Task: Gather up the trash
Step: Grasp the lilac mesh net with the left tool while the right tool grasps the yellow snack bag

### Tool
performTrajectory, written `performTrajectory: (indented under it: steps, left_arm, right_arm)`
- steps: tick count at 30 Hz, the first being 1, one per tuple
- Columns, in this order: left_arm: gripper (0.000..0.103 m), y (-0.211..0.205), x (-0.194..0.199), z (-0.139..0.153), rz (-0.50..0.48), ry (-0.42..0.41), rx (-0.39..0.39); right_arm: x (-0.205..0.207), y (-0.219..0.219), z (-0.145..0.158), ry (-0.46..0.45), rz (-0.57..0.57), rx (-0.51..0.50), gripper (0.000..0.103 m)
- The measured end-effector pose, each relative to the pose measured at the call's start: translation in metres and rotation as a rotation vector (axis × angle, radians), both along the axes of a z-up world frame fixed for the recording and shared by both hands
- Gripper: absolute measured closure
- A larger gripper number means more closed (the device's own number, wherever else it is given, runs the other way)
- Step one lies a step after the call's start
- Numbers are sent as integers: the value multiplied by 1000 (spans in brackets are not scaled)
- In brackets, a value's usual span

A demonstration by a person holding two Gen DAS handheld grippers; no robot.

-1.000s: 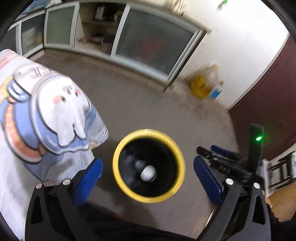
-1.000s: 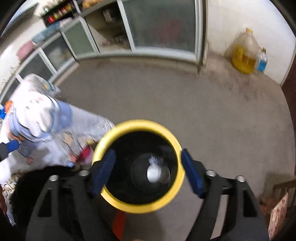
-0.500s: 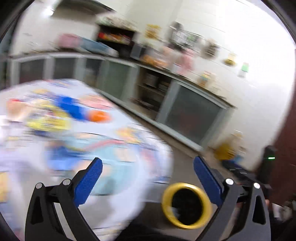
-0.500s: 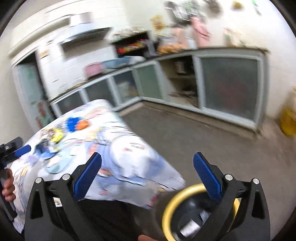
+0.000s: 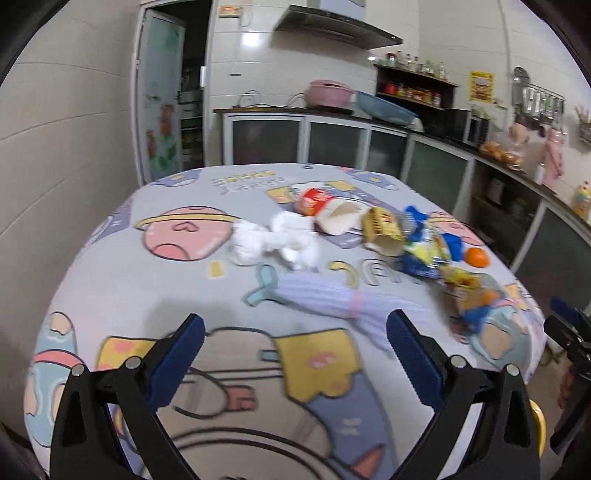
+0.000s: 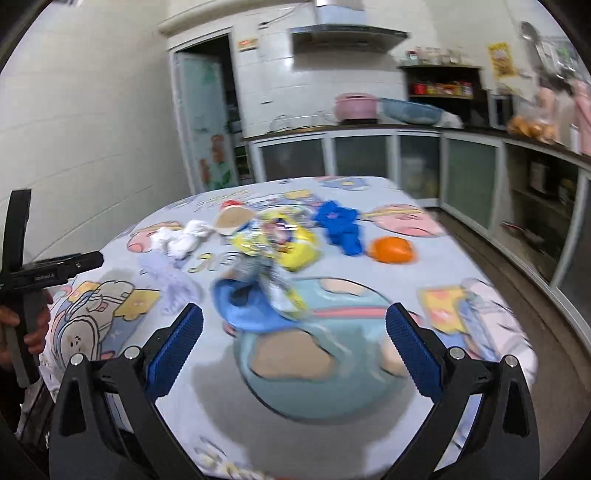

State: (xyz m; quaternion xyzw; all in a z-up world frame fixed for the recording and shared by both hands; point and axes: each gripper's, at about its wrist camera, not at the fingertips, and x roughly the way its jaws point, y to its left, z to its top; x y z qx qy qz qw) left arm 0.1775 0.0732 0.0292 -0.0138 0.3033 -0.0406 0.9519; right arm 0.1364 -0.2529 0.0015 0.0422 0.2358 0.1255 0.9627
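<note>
A home kitchen. A range hood (image 5: 338, 24) hangs on a white tiled wall above a counter (image 5: 373, 118) with glass-fronted cabinets (image 6: 469, 181). A shelf (image 5: 415, 88) holds jars, utensils (image 5: 541, 101) hang on the wall, and a table (image 5: 122, 295) wears a cartoon-print cloth.

The tablecloth (image 5: 122, 288) is pale grey-blue with cartoon pictures in pink, yellow and blue. The tissues (image 5: 273, 240) are white. The cup (image 5: 328, 210) is red and white on the outside and tan inside. The wrapper (image 6: 280, 240) is yellow with bits of blue. The orange (image 6: 391, 250) is bright orange. The cloth (image 5: 325, 295) is pale purple with stripes. The gripper pads (image 5: 177, 354) are blue on black arms.
</note>
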Motion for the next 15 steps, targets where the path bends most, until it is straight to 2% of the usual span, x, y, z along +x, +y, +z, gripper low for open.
performTrajectory:
  steps: [2, 6, 13, 15]
  left_arm:
    - [8, -3, 8, -5, 15, 25, 10]
    - [8, -4, 26, -18, 35, 76, 30]
    - [8, -6, 58, -41, 11, 175, -68]
    - [8, -13, 68, -44, 0, 195, -70]
  right_arm:
    - [13, 21, -2, 26, 29, -50, 8]
    - [20, 48, -9, 4, 33, -179, 8]
    - [48, 60, -13, 50, 38, -176, 8]
    - [54, 61, -13, 51, 29, -188, 8]
